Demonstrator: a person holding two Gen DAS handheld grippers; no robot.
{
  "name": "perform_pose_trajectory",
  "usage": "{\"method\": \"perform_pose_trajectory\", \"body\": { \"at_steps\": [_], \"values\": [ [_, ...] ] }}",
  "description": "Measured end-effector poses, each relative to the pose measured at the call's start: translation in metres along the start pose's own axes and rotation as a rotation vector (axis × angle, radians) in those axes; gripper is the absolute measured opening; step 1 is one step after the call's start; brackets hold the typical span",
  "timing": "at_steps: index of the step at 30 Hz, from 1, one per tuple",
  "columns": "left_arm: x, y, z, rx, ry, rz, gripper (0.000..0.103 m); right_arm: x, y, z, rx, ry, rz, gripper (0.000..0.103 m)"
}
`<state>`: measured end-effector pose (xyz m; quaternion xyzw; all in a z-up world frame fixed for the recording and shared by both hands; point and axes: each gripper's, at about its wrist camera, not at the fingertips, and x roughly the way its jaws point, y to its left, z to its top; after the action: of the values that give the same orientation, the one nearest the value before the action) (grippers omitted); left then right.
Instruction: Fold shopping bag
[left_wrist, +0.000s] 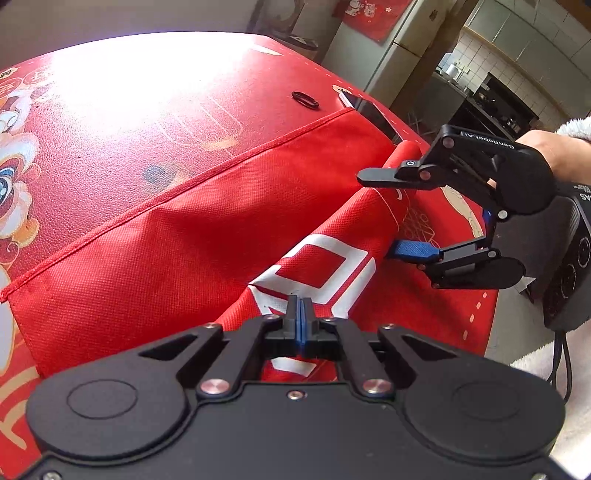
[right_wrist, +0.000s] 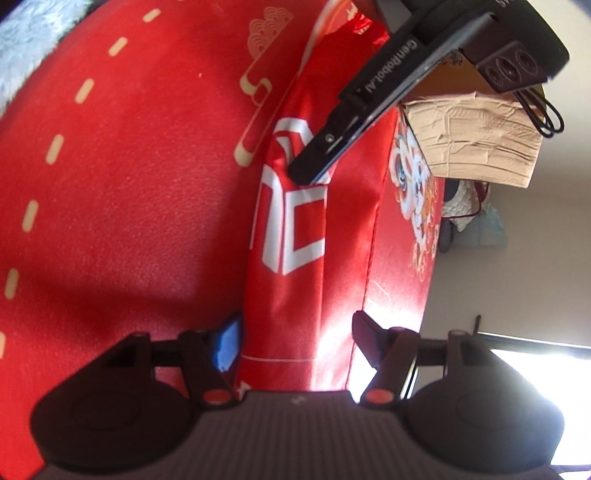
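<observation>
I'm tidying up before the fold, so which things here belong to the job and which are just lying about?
Job: bag, left tool shut on it, right tool open.
Lying about: black ring, phone, cardboard box.

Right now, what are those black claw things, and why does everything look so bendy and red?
They are grippers, two-finger tools a person holds, one per hand. Each carries a wide-angle camera, which bends the picture. One picture looks along the left gripper; it is shut, pinching the red shopping bag. The other looks along the right gripper, open with the bag's fold between its fingers. The bag lies on a red patterned tablecloth. A small black ring and a phone lie there too.
</observation>
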<state>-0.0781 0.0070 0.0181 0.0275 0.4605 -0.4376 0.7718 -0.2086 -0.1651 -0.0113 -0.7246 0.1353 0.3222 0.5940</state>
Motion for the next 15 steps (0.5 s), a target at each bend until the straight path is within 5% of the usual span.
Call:
{"method": "perform_pose_trajectory", "body": {
  "at_steps": [2, 5, 10, 13, 15],
  "values": [
    [0.000, 0.001, 0.000, 0.000, 0.001, -0.005, 0.004, 0.001, 0.000, 0.000, -0.013, -0.008, -0.009, 0.066],
    [0.000, 0.003, 0.000, 0.002, 0.001, -0.012, 0.004, 0.005, 0.006, 0.005, -0.045, -0.005, -0.090, 0.093],
    [0.000, 0.009, 0.002, -0.018, 0.008, -0.040, 0.004, 0.008, 0.000, 0.005, -0.045, -0.018, -0.068, 0.094],
    [0.001, 0.012, 0.003, -0.025, 0.015, -0.057, 0.004, 0.007, -0.009, 0.003, 0.010, -0.023, -0.001, 0.083],
    [0.002, 0.012, 0.004, -0.025, 0.017, -0.063, 0.004, 0.006, -0.015, 0.002, 0.047, -0.027, 0.043, 0.053]
  ]
}}
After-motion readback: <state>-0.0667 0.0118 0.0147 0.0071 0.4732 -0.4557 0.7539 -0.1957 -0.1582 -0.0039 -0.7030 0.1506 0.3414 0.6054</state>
